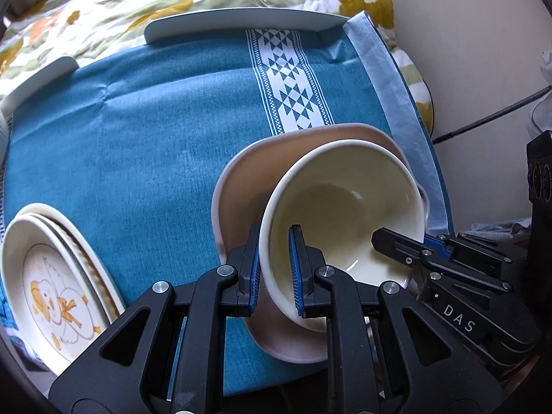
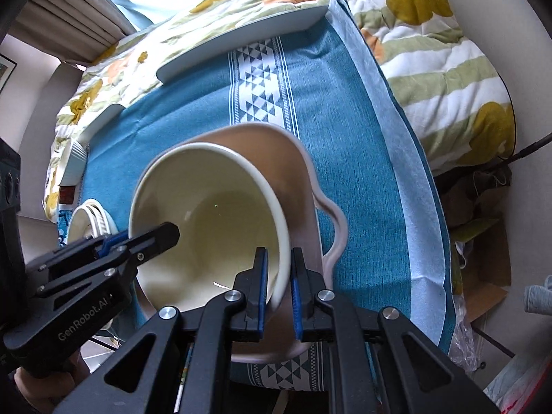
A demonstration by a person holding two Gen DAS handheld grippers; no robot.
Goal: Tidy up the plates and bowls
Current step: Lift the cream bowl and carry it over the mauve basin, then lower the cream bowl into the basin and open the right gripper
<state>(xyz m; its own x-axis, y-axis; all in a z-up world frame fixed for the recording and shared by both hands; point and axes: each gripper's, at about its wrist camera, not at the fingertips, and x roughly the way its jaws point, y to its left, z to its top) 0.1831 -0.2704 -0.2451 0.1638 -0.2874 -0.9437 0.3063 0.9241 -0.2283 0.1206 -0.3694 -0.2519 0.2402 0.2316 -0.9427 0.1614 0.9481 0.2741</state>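
A cream bowl [image 1: 348, 203] [image 2: 210, 220] is held above a pink dish with a side handle [image 1: 241, 186] [image 2: 296, 186]. My left gripper [image 1: 274, 269] is shut on the bowl's left rim, one finger inside and one outside. My right gripper [image 2: 277, 288] is shut on the bowl's right rim the same way. Each gripper shows in the other's view, the right one [image 1: 414, 252] and the left one [image 2: 138, 241]. A stack of white plates with a duck picture [image 1: 58, 289] sits at the left; it also shows in the right wrist view [image 2: 89, 220].
Everything sits on a blue cloth with a white patterned band [image 1: 289, 82] [image 2: 258, 82] over a floral quilt [image 1: 114, 3]. Pale blue plates [image 1: 241, 22] [image 2: 241, 34] lie at the cloth's far edge. A white ribbed cup [image 2: 74, 158] stands at far left.
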